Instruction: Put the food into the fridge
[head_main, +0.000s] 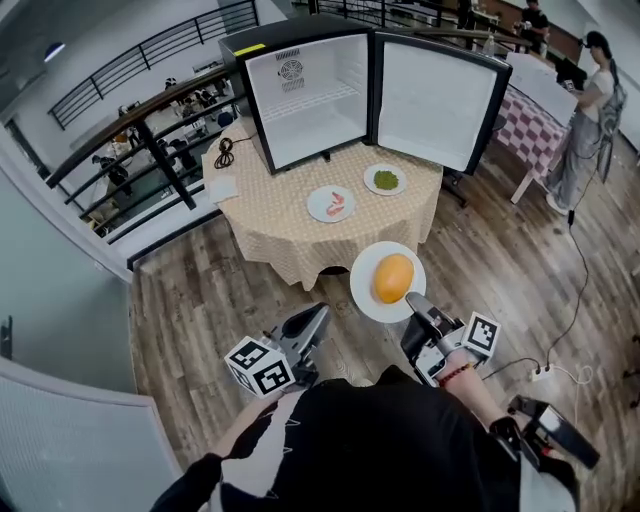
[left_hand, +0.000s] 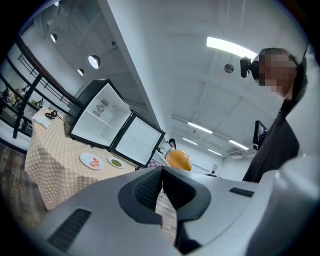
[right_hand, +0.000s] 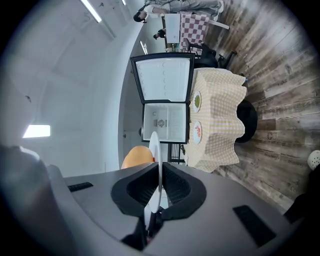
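a plate bearing an orange fruit is held by the right gripper — its jaws are clamped on the plate's near rim, which is seen edge-on between the pads in the right gripper view. the plate is carried off the table, just beyond its near edge, over the wood floor. the left gripper is held to the lower left of the plate, apart from it, with its jaws closed on nothing (the pads are seen meeting in its own view). on the table, a shrimp plate is set near the middle, and a greens plate just beside it, toward the right edge. the fridge is stood at the far edge — its door is swung wide open to the right. a black cable is coiled at the far left corner.
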